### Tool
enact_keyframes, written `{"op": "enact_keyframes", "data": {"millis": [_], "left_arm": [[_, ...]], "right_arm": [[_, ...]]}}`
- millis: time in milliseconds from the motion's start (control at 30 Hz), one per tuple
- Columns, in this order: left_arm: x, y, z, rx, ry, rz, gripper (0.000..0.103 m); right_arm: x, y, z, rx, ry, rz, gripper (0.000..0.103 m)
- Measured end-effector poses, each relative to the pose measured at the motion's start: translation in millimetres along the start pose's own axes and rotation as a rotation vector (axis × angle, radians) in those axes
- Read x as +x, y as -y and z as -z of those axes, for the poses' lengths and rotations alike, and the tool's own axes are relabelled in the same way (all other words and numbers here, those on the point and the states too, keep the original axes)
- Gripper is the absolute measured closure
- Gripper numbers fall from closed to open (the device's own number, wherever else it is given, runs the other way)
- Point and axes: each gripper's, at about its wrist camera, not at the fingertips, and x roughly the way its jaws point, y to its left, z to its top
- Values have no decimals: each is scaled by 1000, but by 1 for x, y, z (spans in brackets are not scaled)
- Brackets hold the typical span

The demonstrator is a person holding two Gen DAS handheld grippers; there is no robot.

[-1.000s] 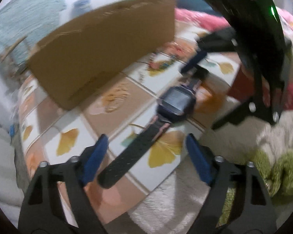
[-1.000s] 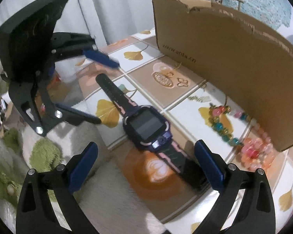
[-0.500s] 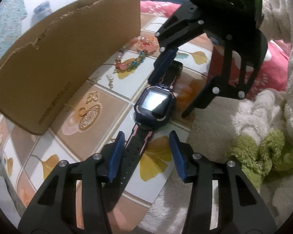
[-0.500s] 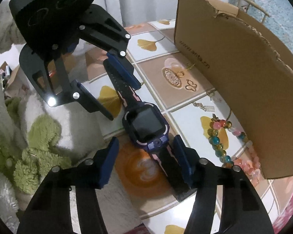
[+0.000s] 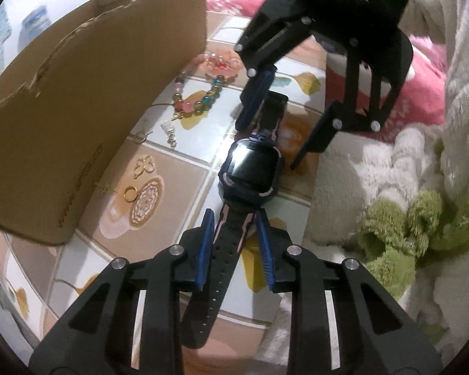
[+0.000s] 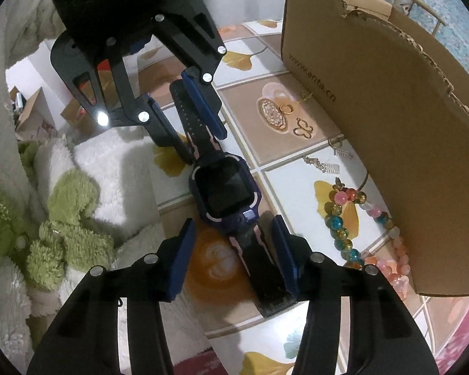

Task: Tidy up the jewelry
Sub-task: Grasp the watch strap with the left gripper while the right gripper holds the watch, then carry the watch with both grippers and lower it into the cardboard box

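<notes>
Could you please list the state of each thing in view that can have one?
Smartwatch: flat on the table, face up, screen dark, straps outstretched.
Left gripper: shut on one strap.
Right gripper: nearly closed around the other strap, gap on one side.
Cardboard box: open, top edge torn.
Beaded bracelet: lying loose by the box.

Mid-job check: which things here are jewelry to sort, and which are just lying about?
Job items:
- smartwatch, strap between left gripper fingers
- beaded bracelet
- pink bracelet
- gold ring
- gold butterfly charm
- silver earrings

Lying about:
- cardboard box
- green plush
</notes>
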Motion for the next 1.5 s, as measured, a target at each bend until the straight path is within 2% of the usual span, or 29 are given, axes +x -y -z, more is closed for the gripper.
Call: {"op": "enact_keyframes", "data": {"millis": [167,367,467,833,1000,1200,1367,1500], "left_arm": [[10,4,-11,49,-24,5,76],[20,14,-18,75,-23,-12,79],[18,15,-17,81,-26,-27,79],[13,33,-21,126,-40,-77,80],[-4,42,-28,141,-37,-111,80],[-49,60,-45,199,-15,-226,80],[-102,71,-71,272,18,-366,80],[-133,63,-95,316,41,-472,80]], "right_arm": [[-2,5,1,8,-7,0,65],[1,3,2,11,6,18,67],[-2,1,5,13,15,37,75],[-11,-24,14,-26,33,104,77],[-31,-34,14,-39,62,149,77],[-90,-58,7,-94,153,284,77],[-147,-68,-6,-159,231,405,77],[-182,-64,-22,-214,278,501,77]]}}
